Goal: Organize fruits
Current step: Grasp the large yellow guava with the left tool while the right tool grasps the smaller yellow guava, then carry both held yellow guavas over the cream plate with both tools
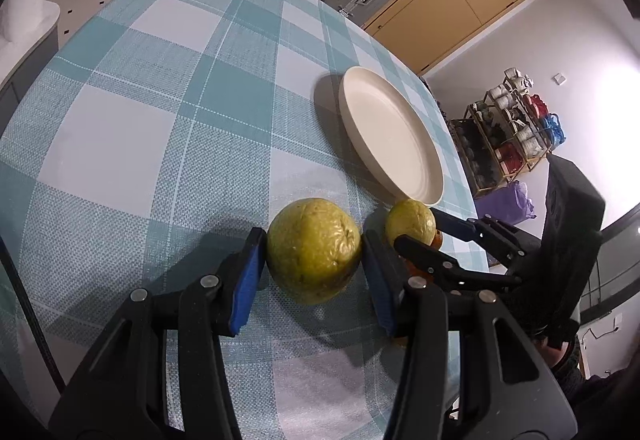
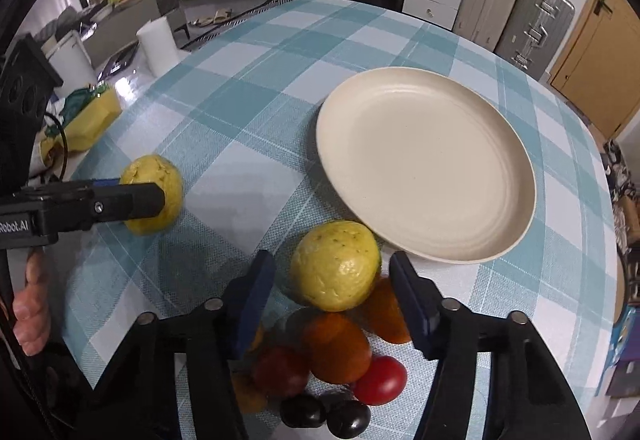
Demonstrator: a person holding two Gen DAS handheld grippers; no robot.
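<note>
A yellow-green guava sits on the checked tablecloth between the blue pads of my left gripper; the pads touch both its sides. It also shows in the right wrist view, with the left gripper's finger across it. A second guava lies between the fingers of my open right gripper, with gaps on both sides. It shows in the left wrist view. An empty cream plate lies just beyond it.
A pile of small fruits lies under my right gripper: orange ones, red ones and dark ones. The table's edge runs right of the plate. Suitcases and drawers stand beyond the far edge.
</note>
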